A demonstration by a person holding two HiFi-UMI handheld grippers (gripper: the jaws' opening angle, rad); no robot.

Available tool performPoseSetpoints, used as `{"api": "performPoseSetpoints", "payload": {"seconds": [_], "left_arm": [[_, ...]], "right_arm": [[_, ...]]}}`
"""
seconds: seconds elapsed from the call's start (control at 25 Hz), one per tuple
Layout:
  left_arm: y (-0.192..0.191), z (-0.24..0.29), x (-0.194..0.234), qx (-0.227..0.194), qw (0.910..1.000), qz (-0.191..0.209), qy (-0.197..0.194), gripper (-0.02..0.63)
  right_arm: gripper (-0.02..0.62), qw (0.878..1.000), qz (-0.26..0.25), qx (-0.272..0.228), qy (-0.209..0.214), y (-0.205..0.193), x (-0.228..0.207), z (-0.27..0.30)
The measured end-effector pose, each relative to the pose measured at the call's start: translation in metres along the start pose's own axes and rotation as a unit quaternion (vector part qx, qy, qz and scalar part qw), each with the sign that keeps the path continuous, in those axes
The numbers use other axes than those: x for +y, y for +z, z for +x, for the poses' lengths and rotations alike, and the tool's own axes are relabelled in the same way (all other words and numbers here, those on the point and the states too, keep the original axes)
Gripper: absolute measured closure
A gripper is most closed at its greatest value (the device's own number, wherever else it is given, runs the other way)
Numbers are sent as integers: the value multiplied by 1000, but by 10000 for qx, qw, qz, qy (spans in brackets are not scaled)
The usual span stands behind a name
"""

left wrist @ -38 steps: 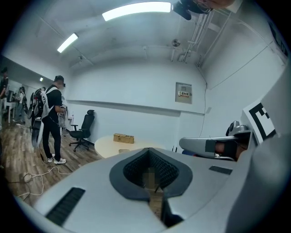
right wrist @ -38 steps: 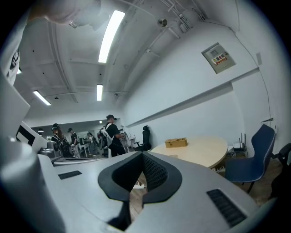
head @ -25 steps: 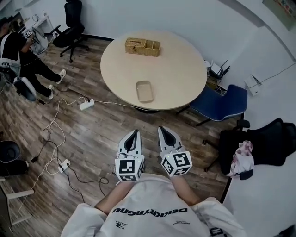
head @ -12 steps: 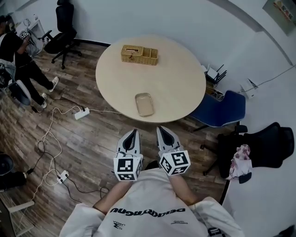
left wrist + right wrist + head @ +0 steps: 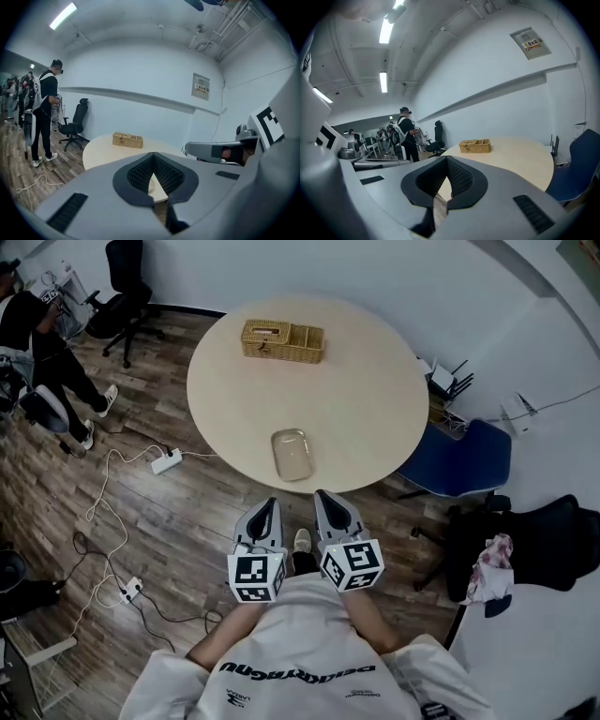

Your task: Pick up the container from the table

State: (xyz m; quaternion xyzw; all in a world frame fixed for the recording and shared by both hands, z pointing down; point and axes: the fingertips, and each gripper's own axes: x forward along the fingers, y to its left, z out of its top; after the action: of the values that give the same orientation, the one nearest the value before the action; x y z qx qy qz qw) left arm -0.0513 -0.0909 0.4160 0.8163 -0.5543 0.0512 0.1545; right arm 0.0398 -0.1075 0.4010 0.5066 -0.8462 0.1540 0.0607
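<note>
A shallow pale container (image 5: 292, 454) lies near the front edge of the round beige table (image 5: 366, 399). My left gripper (image 5: 269, 507) and right gripper (image 5: 324, 497) are held side by side over the wooden floor, short of the table's edge and apart from the container. Both are shut with nothing between their jaws. In the left gripper view the left gripper (image 5: 153, 154) points at the table (image 5: 98, 150). In the right gripper view the right gripper (image 5: 446, 157) points along the table (image 5: 520, 157). The container is mostly hidden behind the jaws in both gripper views.
A wicker basket (image 5: 281, 340) stands at the table's far side. A blue chair (image 5: 464, 460) and a black chair with a cloth (image 5: 525, 545) are at the right. Cables and a power strip (image 5: 166, 461) lie on the floor at the left, near a standing person (image 5: 42, 343).
The table and container have come closer to the grippers as the person walked forward. Both grippers stay shut and side by side.
</note>
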Motion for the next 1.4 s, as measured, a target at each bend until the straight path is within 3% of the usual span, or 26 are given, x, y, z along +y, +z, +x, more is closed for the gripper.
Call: {"api": "performPoseSetpoints", "payload": {"seconds": [0.24,0.68,1.24,1.4], "left_arm": [[-8,50,13,358,9989,-223,217,591],[-66,129,40,1181,9897,-591,550,591],[-119,177,71,1668,9780,-934,833,588],[-136,189,81,1826,9718,-1209,878,522]], "right_arm": [[563,9994,189,305,31,-3,-42,45],[563,9917,416,1207,166,-65,-90,107],[554,9820,543,1799,203,-120,-121,161],[517,9795,558,1925,178,-133,-125,174]]}}
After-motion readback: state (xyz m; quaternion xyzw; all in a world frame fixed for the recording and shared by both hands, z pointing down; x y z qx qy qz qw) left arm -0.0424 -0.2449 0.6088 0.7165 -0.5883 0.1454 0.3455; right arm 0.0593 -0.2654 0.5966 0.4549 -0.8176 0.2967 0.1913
